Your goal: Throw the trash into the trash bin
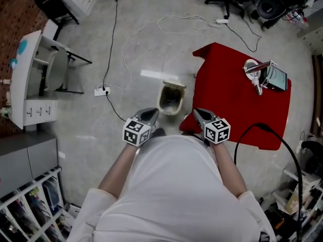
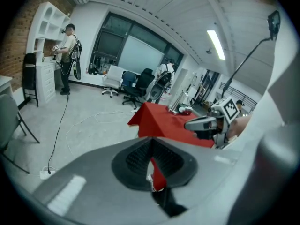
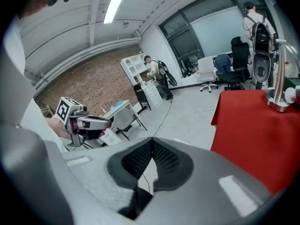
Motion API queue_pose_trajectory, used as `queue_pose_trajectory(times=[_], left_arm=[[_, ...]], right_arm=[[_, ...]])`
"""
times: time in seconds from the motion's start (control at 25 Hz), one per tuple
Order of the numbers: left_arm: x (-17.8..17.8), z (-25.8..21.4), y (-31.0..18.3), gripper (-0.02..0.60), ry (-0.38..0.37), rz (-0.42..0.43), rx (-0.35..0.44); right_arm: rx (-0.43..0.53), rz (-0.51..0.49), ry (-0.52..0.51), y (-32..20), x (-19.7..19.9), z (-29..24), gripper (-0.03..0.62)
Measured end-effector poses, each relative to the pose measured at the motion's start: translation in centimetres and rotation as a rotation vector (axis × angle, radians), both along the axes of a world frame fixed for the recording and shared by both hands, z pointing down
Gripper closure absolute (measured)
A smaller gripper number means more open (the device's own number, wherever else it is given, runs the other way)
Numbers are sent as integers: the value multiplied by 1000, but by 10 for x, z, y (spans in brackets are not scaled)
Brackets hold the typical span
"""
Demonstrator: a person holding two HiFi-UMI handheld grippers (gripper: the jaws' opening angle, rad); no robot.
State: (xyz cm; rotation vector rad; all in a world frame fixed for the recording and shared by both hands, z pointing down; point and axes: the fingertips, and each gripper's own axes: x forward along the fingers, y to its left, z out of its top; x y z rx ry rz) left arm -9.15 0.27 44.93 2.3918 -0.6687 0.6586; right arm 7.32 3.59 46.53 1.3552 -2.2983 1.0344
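Trash bin: a beige, open-topped trash bin (image 1: 171, 99) stands upright on the grey floor (image 1: 126, 44), just beside the left edge of the red-draped tabletop (image 1: 227, 105).
Bin and tools: in the head view it sits beyond the two tool tips and between them, down on the floor, apart from both and touching neither.
Left tool: the left tool (image 1: 151, 114) is held close to the holder's white-shirted torso (image 1: 176, 185), pointing forward and down. Its own view shows the jaws together at the tips with nothing gripped. Only a sliver of floor and red cloth shows through the slit lower down.
Right tool: the right tool (image 1: 197, 113) is level with the left one, near the tabletop's near corner. Its jaws are closed tip to tip and empty, and floor and a thin cable show through the slit.
White strip: a flat white strip (image 1: 159, 75) lies on the floor just beyond the bin.
Tabletop load: a shiny metal fixture (image 1: 258, 72) and a dark box (image 1: 278, 79) sit touching each other towards the far right.
Floor clutter: a power strip (image 1: 102, 91) and loose cables (image 1: 181, 20).
Surroundings: a white desk (image 1: 28, 79) at the left. In the left gripper view, a person (image 2: 69, 50) stands well apart by white shelves.
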Motion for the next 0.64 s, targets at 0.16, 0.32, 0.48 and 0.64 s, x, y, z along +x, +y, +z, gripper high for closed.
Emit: queue_pose_trajectory(times=[0.16,0.32,0.48,0.64], left_arm=[[5,2,3,577,-1,-1,-5],[6,2,5,577,-2,-2,-6],[8,3,6,577,-5,-6,-7],[6,3,8,577,-8,-11,-10]], right_arm=[[1,-7,6,1,4,0,594],[0,-7,11,2,8,0,594],[2,-15,14,2,7,0,594],[2,-13,11,4,5,-1,594]])
